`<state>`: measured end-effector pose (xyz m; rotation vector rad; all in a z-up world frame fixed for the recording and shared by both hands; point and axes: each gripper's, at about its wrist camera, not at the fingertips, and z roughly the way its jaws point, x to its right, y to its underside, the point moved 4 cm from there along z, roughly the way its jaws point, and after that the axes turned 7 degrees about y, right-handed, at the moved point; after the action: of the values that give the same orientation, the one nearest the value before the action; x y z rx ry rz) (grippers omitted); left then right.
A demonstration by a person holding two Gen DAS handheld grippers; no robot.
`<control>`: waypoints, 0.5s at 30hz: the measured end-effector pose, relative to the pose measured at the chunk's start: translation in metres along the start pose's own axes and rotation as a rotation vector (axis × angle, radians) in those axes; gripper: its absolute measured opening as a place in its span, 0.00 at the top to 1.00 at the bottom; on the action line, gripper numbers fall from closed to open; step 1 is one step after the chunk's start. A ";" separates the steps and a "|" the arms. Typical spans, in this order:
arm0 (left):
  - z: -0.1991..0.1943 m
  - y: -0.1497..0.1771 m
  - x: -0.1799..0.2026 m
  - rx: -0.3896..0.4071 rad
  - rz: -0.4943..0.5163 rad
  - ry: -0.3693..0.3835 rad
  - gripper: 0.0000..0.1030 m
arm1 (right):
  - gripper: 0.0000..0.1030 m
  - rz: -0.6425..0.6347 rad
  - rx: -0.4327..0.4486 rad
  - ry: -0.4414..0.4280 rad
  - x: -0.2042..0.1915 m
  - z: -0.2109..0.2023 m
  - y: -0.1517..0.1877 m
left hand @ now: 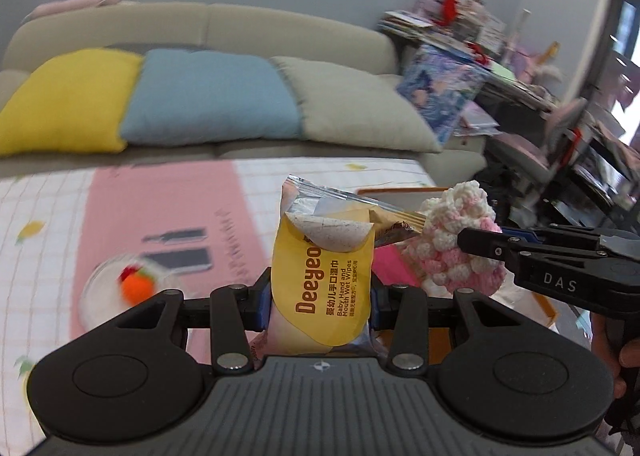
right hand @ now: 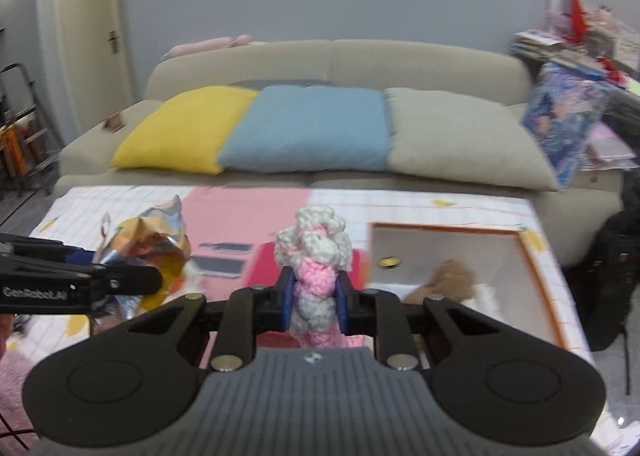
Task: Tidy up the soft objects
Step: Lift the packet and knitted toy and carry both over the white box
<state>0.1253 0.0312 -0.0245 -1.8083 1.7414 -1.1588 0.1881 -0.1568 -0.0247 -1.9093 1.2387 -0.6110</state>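
Two items were held clear of the worktop [right hand: 248, 211]: left gripper [left hand: 320, 296] jaws clamped a wipes pack [left hand: 320, 276], right gripper [right hand: 314, 296] jaws squeezed a knit toy [right hand: 314, 256]. Step looked like carrying; next called for release over the box [right hand: 460, 256], toy first.

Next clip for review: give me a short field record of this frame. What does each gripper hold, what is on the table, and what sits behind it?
left gripper: shut on the wet wipes pack, yellow label, held upright
right gripper: shut on the crocheted toy, pink and white yarn
table: pink and white grid cloth
white box: open, orange rim, on the table's right side, brown soft item inside
clear bowl: on the table, orange item inside, blurred
sofa: behind the table, with yellow, blue and beige cushions
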 end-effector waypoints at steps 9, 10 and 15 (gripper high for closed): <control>0.057 -0.037 0.058 -0.034 0.165 0.110 0.53 | 0.81 0.092 -0.019 0.164 0.079 0.006 -0.001; 0.065 -0.039 0.066 -0.048 0.186 0.121 0.53 | 0.81 0.107 -0.029 0.172 0.085 0.009 -0.001; 0.096 -0.034 0.094 -0.126 0.254 0.165 0.53 | 0.81 0.185 -0.082 0.200 0.113 0.025 0.009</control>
<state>0.2104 -0.0786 -0.0281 -1.5368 2.1109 -1.1420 0.2480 -0.2536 -0.0481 -1.8067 1.5691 -0.6745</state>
